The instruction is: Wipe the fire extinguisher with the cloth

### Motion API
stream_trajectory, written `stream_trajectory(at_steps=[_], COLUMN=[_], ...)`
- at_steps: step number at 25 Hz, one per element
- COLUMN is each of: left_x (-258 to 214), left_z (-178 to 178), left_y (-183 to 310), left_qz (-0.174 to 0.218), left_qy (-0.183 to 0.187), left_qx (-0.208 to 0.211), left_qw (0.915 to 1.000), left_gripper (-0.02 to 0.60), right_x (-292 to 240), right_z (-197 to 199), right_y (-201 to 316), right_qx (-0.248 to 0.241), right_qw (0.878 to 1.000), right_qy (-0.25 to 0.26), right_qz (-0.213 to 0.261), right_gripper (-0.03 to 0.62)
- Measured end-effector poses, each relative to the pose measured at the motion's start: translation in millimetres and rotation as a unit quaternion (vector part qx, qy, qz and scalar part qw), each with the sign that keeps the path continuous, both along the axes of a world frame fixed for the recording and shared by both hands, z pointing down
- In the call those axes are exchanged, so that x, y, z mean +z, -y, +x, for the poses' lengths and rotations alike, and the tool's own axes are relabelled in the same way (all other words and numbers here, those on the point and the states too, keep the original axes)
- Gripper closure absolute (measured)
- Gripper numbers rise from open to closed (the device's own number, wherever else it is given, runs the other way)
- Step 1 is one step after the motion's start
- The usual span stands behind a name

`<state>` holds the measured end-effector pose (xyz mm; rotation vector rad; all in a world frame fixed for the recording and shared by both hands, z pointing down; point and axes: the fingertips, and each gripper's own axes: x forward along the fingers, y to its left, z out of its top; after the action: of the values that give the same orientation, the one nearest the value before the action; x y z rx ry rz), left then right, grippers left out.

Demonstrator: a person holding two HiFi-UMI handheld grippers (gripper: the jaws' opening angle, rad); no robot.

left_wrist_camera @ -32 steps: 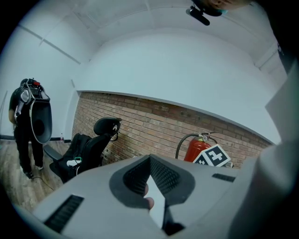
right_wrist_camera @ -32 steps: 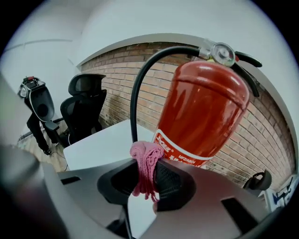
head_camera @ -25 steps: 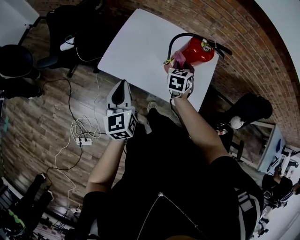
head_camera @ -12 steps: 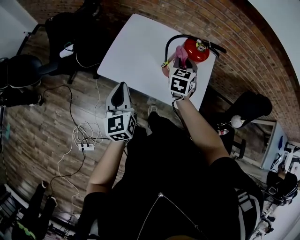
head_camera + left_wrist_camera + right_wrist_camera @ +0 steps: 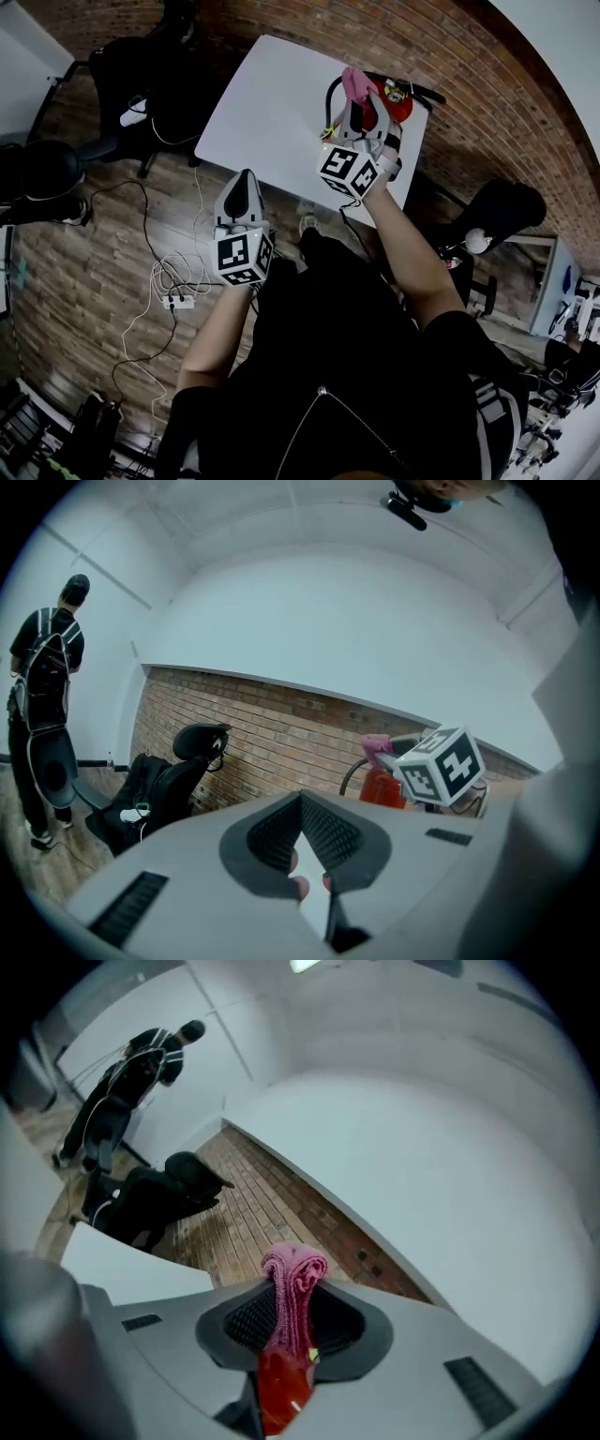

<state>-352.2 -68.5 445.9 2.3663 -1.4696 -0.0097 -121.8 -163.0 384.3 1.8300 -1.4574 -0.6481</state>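
Up at the table's (image 5: 267,89) far right corner, close to the brick wall (image 5: 469,66), sits the red extinguisher (image 5: 401,101), its black hose (image 5: 330,94) curving out to the left. We hold the right gripper (image 5: 364,111) over it, jaws clamped on the pink cloth (image 5: 354,82). In the right gripper view the cloth (image 5: 292,1293) is bunched into a roll that pokes out past the jaw tips of that gripper (image 5: 292,1326). The extinguisher (image 5: 279,1389) shows as a red patch right below the cloth, in the gap between the jaws. We cannot tell whether cloth and extinguisher touch.

Our left gripper (image 5: 246,183) hangs off the table, just beyond its near edge and above the wooden floor (image 5: 84,244), well apart from the extinguisher. Its own view shows that gripper (image 5: 302,803) with the jaw tips brought together and nothing gripped between them. Past it, in the same view, we see the extinguisher (image 5: 379,787), the pink cloth (image 5: 378,749) and the right gripper's marker cube (image 5: 441,766).

On the floor lie white cables with a power strip (image 5: 174,302). A black chair (image 5: 141,56) stands beyond the table's left end. The left gripper view also catches a person (image 5: 45,714) standing far off at the left.
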Motion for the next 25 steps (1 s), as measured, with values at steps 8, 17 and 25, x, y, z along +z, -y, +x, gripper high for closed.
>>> stream_trajectory(at_steps=[8, 17, 25], left_x=[1.3, 2.3, -1.5], left_z=[0.0, 10.8, 31.1], left_y=[-1.1, -0.6, -0.8], left_qz=[-0.004, -0.005, -0.001], left_qy=[0.007, 0.014, 0.018], left_qx=[-0.001, 0.014, 0.044], left_qw=[1.0, 0.9998, 0.9989], left_gripper=[0.571, 0.571, 0.571], right_x=[30.4, 41.9, 42.2], right_z=[23.5, 32.1, 45.7], right_y=[12.9, -13.5, -40.4], right_qx=[0.016, 0.008, -0.007], right_qw=[0.991, 0.991, 0.989], right_qy=[-0.122, -0.112, -0.126], right_qz=[-0.046, -0.068, -0.08], right_gripper=[0.49, 0.49, 0.49])
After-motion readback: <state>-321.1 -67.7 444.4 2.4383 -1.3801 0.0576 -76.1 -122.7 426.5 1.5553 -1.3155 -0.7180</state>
